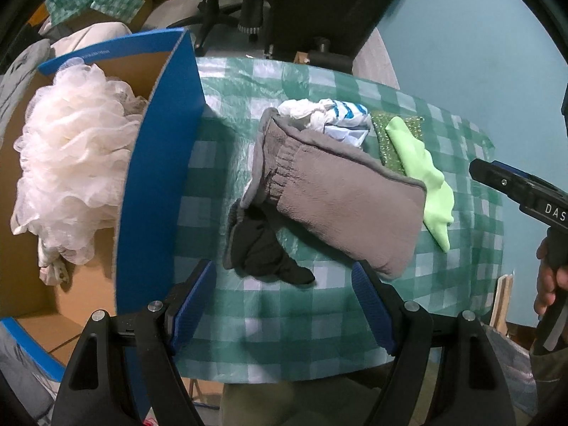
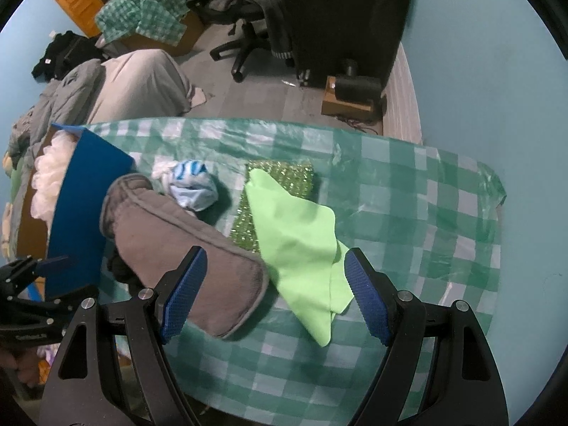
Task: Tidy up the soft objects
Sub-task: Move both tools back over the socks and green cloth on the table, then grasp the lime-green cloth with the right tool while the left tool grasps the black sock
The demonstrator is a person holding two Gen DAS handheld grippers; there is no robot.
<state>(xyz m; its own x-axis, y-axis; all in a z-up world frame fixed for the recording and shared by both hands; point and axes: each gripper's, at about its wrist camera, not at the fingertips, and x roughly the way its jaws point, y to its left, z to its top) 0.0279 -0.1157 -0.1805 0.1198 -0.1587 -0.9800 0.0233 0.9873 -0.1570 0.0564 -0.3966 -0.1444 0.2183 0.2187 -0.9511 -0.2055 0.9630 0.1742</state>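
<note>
A grey oven mitt [image 1: 340, 195] [image 2: 184, 248] lies on the green checked table, overlapping a black cloth [image 1: 262, 248]. Behind the mitt sit a white-and-blue balled cloth [image 1: 333, 120] [image 2: 193, 184], a glittery green sponge [image 1: 387, 135] [image 2: 280, 177] and a light green cloth [image 1: 426, 181] [image 2: 298, 245]. A blue cardboard box [image 1: 156, 163] [image 2: 81, 206] at the left holds a white mesh bath puff [image 1: 71, 163]. My left gripper [image 1: 284, 301] hangs open just in front of the black cloth. My right gripper [image 2: 275, 287] is open over the mitt's tip and the light green cloth's corner.
The table [image 1: 284, 330] [image 2: 408, 213] ends close on the near and right sides, by a teal wall. Behind it stand an office chair [image 2: 245, 21], a dark cabinet [image 2: 344, 17] and heaps of clothes [image 2: 117, 85]. A hand [image 1: 548, 277] holds the right gripper's handle.
</note>
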